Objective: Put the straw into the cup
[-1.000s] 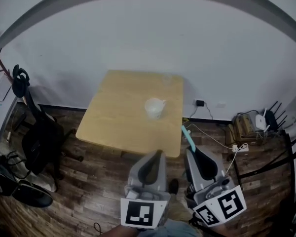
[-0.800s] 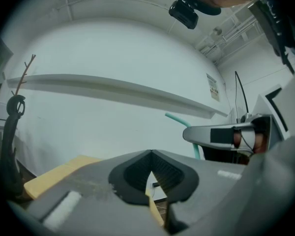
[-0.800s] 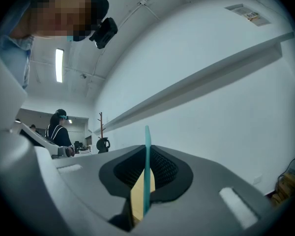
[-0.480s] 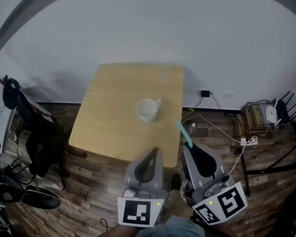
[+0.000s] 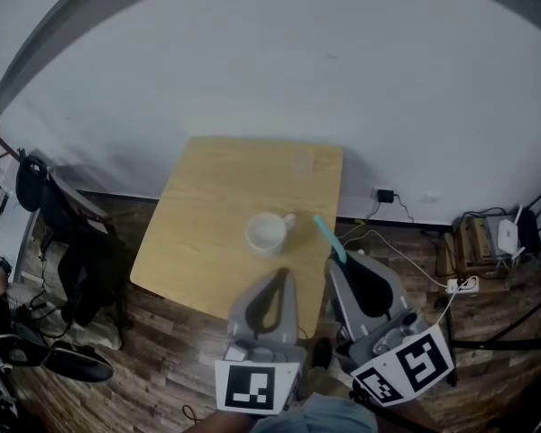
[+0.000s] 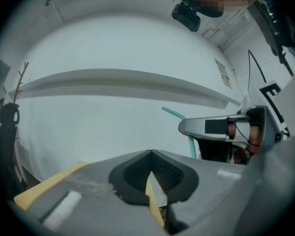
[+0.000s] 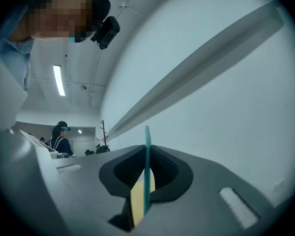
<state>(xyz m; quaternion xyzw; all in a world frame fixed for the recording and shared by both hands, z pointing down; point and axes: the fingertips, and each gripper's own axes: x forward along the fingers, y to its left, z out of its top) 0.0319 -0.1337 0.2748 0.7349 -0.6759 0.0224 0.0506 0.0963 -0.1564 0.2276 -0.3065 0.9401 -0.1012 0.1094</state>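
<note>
The right gripper [image 5: 339, 263] is closed on the straw [image 5: 327, 239]. In the right gripper view, both dark jaw pads are seen pressed against the teal straw, which stands upright between them and projects beyond the jaw tips. A narrow slit is left below the grip point, and the table surface shows through it. In the left gripper view, the upper section of the straw is seen bent over to one side.

In the head view, this gripper is located to the near right of the cup [image 5: 266, 234]. The free end of the straw is seen just right of the cup's handle. Whether that end is level with the rim or above it cannot be determined from this steep angle. No contact between straw and cup is visible.

The left gripper [image 5: 281, 274] is closed with nothing held. Its jaw pads meet at the tips, and only a thin wedge of table is visible behind them. It is positioned on the near side of the cup, apart from it and beside the right gripper.

The white cup stands upright, mouth open, on the wooden table [image 5: 212, 183], with its handle turned to the right. A dark chair [image 5: 77, 260] stands well to the left of the cup. Cables [image 5: 392, 242] lie on the wooden floor to its right.
</note>
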